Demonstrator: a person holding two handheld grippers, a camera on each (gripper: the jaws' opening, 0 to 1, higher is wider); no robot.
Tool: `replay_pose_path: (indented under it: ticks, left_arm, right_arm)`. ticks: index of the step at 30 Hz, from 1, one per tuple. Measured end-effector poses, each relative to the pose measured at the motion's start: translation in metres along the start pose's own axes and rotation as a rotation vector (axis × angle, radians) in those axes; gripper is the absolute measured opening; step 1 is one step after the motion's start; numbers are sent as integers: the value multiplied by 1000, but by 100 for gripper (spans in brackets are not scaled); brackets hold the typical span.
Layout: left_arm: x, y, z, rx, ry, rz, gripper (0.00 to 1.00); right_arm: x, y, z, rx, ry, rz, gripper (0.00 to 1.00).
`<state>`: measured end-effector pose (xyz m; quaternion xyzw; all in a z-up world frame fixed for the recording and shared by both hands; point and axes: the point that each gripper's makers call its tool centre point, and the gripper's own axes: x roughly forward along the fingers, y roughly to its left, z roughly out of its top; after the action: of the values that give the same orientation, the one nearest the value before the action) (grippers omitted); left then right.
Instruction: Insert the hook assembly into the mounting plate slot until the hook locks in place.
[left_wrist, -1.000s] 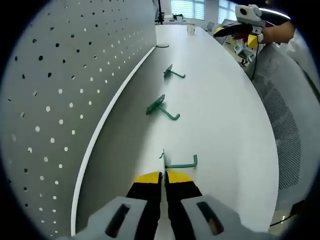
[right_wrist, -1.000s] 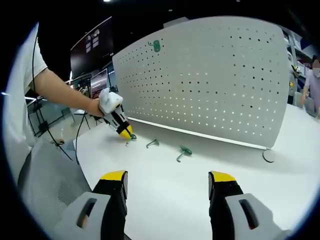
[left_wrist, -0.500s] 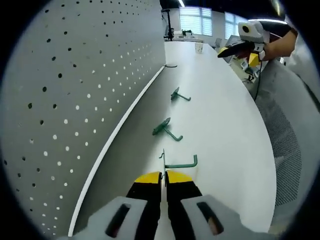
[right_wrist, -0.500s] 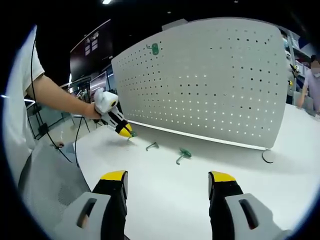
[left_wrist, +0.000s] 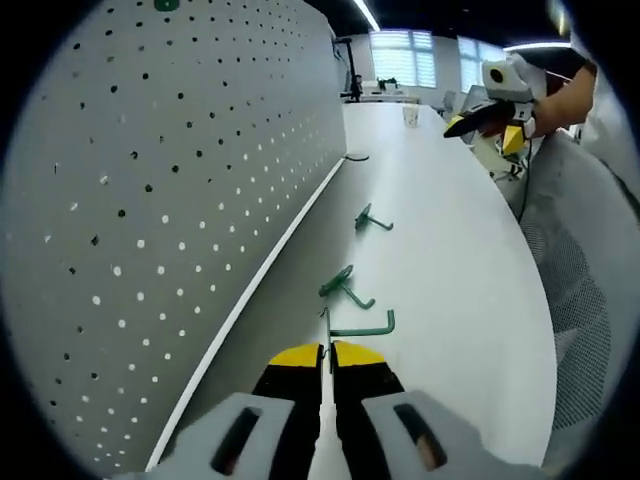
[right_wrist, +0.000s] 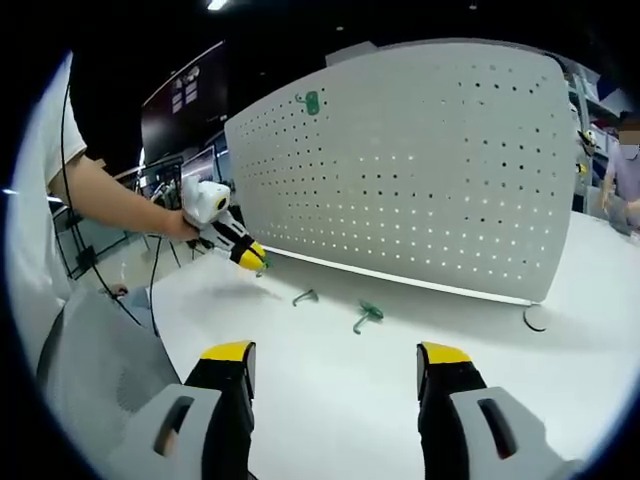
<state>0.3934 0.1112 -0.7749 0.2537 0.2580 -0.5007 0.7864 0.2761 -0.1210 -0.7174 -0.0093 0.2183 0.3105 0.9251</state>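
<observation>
Holding: left claw (left_wrist: 327, 352) pinches a green hook (left_wrist: 358, 327) above the worktop (left_wrist: 460, 260)
Waiting: right claw (right_wrist: 335, 365) spread, empty
Left: insertion into the pegboard (right_wrist: 420, 170), far side; two hooks lie loose

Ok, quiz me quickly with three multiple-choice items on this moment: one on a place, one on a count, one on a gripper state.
1. Where is the mounted green hook?
A. high on the pegboard
B. on the chair
C. in a cup

2. How many loose green hooks lie on the table?
A. none
B. two
C. five

3. The left gripper is:
A. wide open
B. shut on a green hook
C. holding a cup

Answers: 1 A, it sits near the board's top; 2 B, one hook and another lie below the board; 3 B, its jaws pinch the hook.
</observation>
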Motion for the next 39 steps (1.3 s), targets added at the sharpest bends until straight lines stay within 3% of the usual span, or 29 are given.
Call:
replay_pose_path:
  ticks: [9,18,39]
  left_arm:
    - [-4,-2,10,-7,-23,11,3]
    - [-10,-4,24,-17,-64,34,3]
    - [-33,-16,54,-79,-229,107,3]
  right_arm:
    - [0,-1,-6,-54,40,-6,61]
    - [-2,1,-3,-70,28,12,58]
    - [-7,4,13,-32,-53,18,58]
